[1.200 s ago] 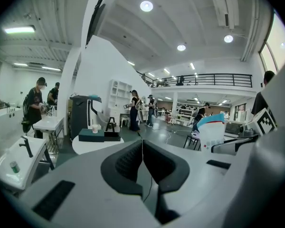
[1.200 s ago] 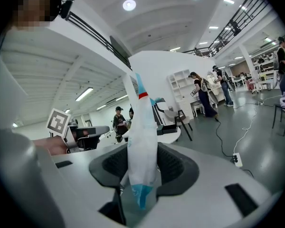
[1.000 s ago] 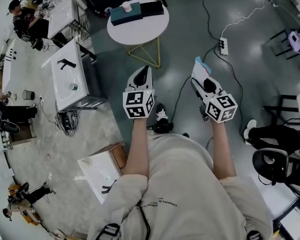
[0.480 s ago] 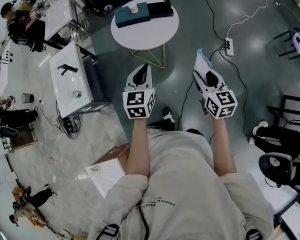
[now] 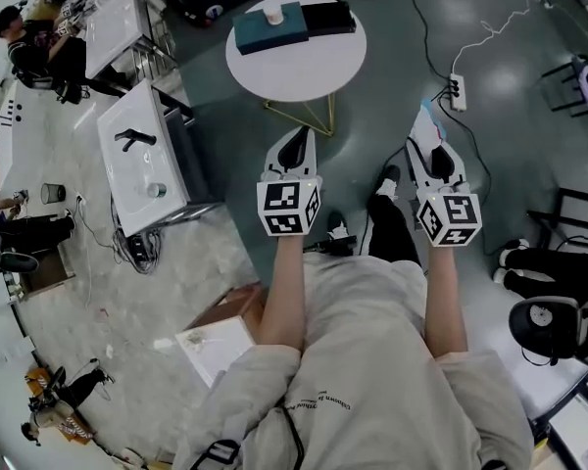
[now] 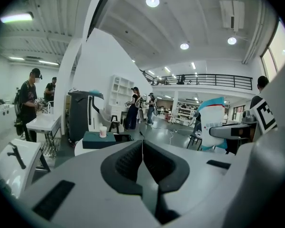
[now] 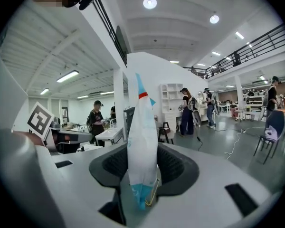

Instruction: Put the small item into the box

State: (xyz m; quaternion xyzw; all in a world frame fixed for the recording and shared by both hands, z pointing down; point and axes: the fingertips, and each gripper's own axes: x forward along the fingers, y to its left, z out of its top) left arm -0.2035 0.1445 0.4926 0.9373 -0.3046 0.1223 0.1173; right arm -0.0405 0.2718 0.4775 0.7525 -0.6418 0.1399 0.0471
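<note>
Carrying stage, I'd say: the right gripper has its fingers clamped on a small white packet with blue and red print. The packet stands upright between the fingers and pokes out well past their tips. The left gripper has its fingers closed together with nothing between them.

Both grippers point at a round bench well ahead of the fingertips. On it sits a teal box with a small cup on top and a black box touching its side. Neither box shows any contents, and I cannot tell whether either is open or shut.

The next move likely calls for bringing the right fingers over the target box, maybe using the left fingers to clear the cup or open it, then releasing the packet.
</note>
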